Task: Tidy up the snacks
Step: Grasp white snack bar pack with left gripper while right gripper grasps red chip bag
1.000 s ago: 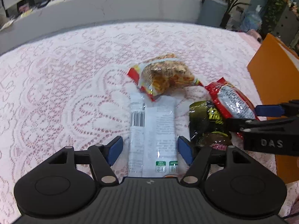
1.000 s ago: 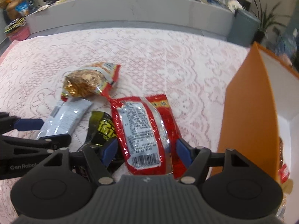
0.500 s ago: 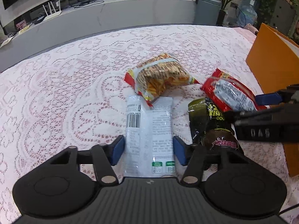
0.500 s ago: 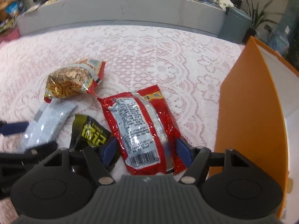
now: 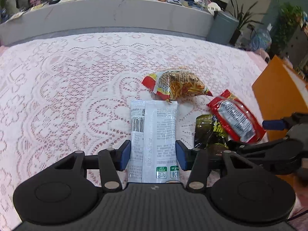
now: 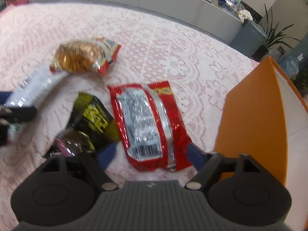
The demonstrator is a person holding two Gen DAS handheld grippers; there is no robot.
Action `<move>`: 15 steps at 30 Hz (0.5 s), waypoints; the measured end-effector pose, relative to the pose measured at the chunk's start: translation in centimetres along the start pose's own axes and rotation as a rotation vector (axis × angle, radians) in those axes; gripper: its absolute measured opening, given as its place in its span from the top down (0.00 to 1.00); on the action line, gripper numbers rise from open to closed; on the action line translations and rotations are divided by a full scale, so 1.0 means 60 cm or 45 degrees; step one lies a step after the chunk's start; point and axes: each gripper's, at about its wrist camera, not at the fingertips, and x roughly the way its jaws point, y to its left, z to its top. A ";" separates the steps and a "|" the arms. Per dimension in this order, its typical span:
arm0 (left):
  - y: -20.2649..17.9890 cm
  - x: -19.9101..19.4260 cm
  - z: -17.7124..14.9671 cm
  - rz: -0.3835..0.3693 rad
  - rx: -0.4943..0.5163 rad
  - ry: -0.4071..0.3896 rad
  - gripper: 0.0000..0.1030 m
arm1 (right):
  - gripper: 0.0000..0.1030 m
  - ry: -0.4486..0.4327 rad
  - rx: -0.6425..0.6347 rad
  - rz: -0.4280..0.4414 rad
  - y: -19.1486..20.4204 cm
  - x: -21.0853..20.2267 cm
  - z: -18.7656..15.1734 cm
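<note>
Left gripper (image 5: 153,157): blue-padded fingers (image 5: 124,156) closing on the white snack packet (image 5: 154,134), pads at both long edges of the wrapper, which lies lengthwise between them, barcode side up.
Right gripper (image 6: 152,155): fingers (image 6: 195,156) spreading apart, standing clear on either side of the red snack packet (image 6: 148,125); a gap shows between each pad and the foil.
Red snack packet: flat on the lace-covered bench (image 5: 67,96), silver label and barcode facing up, its left edge overlapping the black-and-yellow packet (image 6: 94,119).
Black-and-yellow packet: at 9 o'clock of the red one, partly under the right gripper's left finger.
Orange noodle-snack bag (image 5: 179,86): at 12 o'clock of the white packet, one corner touching its far end.
Orange box (image 6: 256,119): upright at 3 o'clock of the red packet, near it but apart; white inner wall visible.
Background: a grey counter (image 5: 115,17) carrying more snacks, potted plants (image 6: 273,32) at 1 o'clock.
Image quality: right wrist view blurred.
</note>
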 end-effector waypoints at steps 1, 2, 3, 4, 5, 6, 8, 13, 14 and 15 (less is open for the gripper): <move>0.001 -0.004 0.000 -0.008 -0.006 -0.004 0.46 | 0.19 0.001 0.001 -0.001 0.000 0.000 0.000; 0.000 -0.007 -0.001 -0.013 -0.008 -0.007 0.46 | 0.20 0.002 0.002 -0.001 0.000 0.000 0.000; 0.000 -0.010 -0.001 -0.018 -0.009 -0.009 0.46 | 0.21 0.000 0.000 0.005 -0.001 0.000 0.001; 0.000 -0.012 -0.001 -0.022 -0.012 -0.011 0.46 | 0.22 -0.002 0.000 0.013 -0.002 0.000 0.001; 0.000 -0.014 -0.001 -0.027 -0.016 -0.013 0.46 | 0.27 0.002 0.004 0.030 -0.004 0.000 0.002; 0.000 -0.015 -0.001 -0.034 -0.020 -0.012 0.46 | 0.33 0.014 0.010 0.059 -0.007 -0.001 0.003; 0.001 -0.016 -0.001 -0.044 -0.027 -0.011 0.46 | 0.38 0.041 0.021 0.083 -0.008 0.000 0.006; -0.004 -0.025 -0.002 -0.075 -0.018 -0.025 0.46 | 0.56 0.077 -0.003 0.074 -0.006 -0.006 0.013; -0.006 -0.028 -0.002 -0.078 -0.015 -0.029 0.46 | 0.58 0.074 -0.005 0.072 -0.005 -0.009 0.011; -0.008 -0.031 -0.001 -0.081 -0.011 -0.033 0.46 | 0.59 0.071 -0.003 0.068 -0.006 -0.013 0.009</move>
